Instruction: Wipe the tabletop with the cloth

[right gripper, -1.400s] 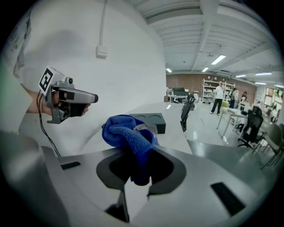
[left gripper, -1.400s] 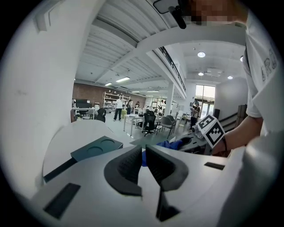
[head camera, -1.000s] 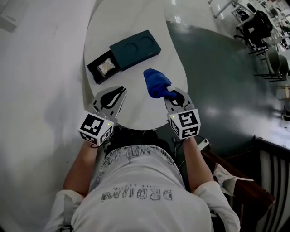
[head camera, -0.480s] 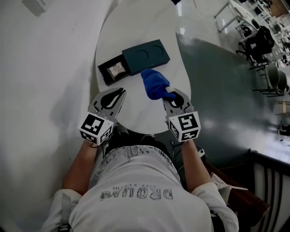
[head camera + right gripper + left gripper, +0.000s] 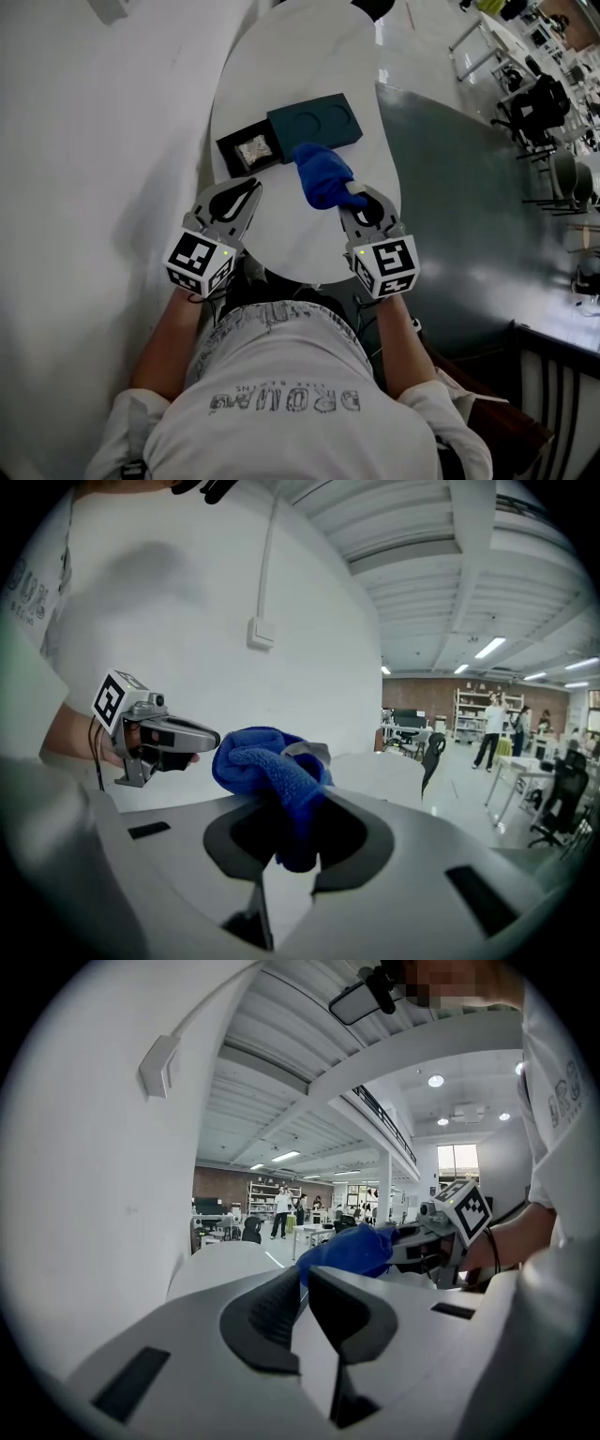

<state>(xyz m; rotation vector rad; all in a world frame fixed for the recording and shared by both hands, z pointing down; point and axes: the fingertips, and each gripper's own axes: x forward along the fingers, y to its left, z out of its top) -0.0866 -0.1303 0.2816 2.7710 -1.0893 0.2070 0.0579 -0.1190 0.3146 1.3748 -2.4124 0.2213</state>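
As right tool (image 5: pixel 362 199) stays clenched on cloth (image 5: pixel 322 174), cloth has advanced across tabletop (image 5: pixel 291 56): far end now at near edge of tray (image 5: pixel 314 119), clear of it a second ago. Cloth bunched, lying between tool and tray; contact with tabletop not confirmable. Left tool (image 5: pixel 249 189): jaws closed, nothing between them, over near-left tabletop, unmoved. Judgement: forward wipe stroke under way. Tray blocks further travel, so next stroke likely needs sideways or return path.
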